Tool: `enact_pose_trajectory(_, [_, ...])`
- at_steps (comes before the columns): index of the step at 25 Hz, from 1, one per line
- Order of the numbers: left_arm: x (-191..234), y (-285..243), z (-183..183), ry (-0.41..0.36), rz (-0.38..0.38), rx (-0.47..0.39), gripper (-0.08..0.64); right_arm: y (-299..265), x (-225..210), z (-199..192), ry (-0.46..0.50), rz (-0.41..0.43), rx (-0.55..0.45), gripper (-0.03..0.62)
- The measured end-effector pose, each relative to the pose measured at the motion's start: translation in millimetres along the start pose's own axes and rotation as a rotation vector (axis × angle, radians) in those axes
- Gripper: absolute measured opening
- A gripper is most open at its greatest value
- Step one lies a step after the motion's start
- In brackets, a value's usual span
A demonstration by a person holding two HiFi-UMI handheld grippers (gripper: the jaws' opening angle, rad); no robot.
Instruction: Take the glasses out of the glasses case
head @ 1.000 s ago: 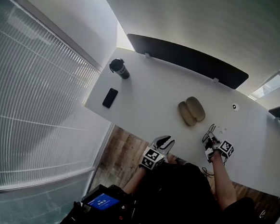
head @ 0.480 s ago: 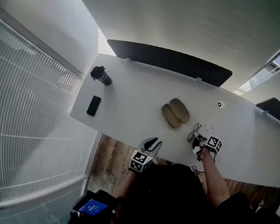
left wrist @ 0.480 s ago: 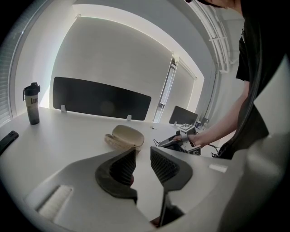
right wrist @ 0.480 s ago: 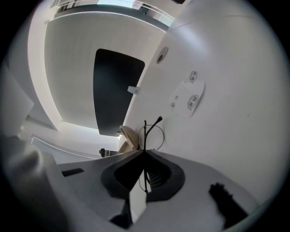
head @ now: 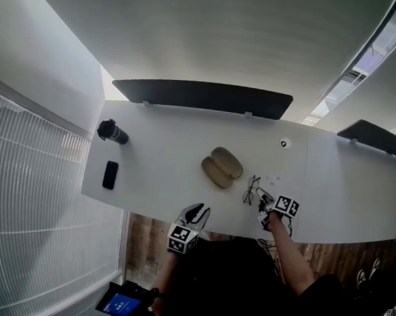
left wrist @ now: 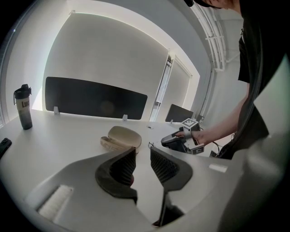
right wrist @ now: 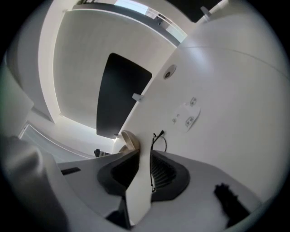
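1. While I watch through the head view, I log the left gripper (head: 197, 212): one unit, grey moulded body with black ribbed pads (left wrist: 161, 164). It hovers at the near edge of the counter (head: 162, 182) with its nose angled down toward the surface. The jaws stand well apart and nothing is between them.
2. Right gripper (head: 262, 200): one unit, carried on an outstretched bare forearm (head: 287, 255). It sits low over the counter, right of the case, and also tilts downward. Its jaws have just been opening and now stand parted. A thin black temple of the glasses (head: 252, 190) runs through the gap, close to one pad, and I see no pinch on it.
3. Glasses: one pair with a slim dark wire frame. They lie on the counter outside the case, just to its right, at the right gripper's tips.
4. Glasses case (head: 221, 167): one smooth, tan, oval clamshell. It is hinged open into two shells lying side by side near the counter's middle.
5. Marker cubes: two, one per gripper, white with black squares.
6. Counter: one long white slab, smooth and matte.
7. Bottle (head: 111, 132): one, dark, cylindrical and lidded. It stands upright at the far left corner.
8. Phone (head: 110, 175): one flat black rectangle near the left edge.
9. Divider panels (head: 203, 96): two dark panels along the far edge.
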State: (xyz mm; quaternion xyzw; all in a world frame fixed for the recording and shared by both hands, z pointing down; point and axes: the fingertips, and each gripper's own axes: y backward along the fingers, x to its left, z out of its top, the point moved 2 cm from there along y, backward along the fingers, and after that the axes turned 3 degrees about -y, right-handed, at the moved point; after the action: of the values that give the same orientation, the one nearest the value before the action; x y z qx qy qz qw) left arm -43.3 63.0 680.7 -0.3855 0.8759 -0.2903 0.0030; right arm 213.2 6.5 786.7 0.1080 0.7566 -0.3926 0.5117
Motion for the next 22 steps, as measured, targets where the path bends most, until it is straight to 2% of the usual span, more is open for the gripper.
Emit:
enact_pose_trajectory(1, [0.2,-1.3,1.0,-0.006,-0.008,0.004,0.110,9.1,4.9,2.7,-0.002,0.019,-0.042,0.081])
enact_pose_trajectory(3, [0.2,-2.2,6.4,-0.015,-0.021,0.009,0.107,27.8,20.9,4.1,0.002,0.080,-0.123,0.013])
enact_pose_trajectory(6, [3.9,-5.6,11.1,-0.032,-0.054,0.000,0.100,44.5,47.8,-4.3,0.093,0.144,-0.193,0.008])
enact_pose_trajectory(9, [8.8,-14.2,7.9,-0.069,-0.135,0.011,0.098,50.6,75.9,-23.0,0.261,0.141,-0.223,0.006])
enact_pose_trajectory(11, [13.4,-15.7,10.0,-0.097,-0.183,0.023,0.098,55.0,93.8,-38.4,0.311,0.133,-0.258,0.006])
enact_pose_trajectory(16, [28.8,-3.5,24.7,-0.132,-0.260,-0.001,0.097,57.7,126.7,-73.7,0.332,0.113,-0.330,0.006])
enact_pose_trajectory(22, [26.0,-4.9,23.2,-0.213,-0.393,0.000,0.097,68.8,143.2,-87.9,0.344,0.073,-0.442,0.006])
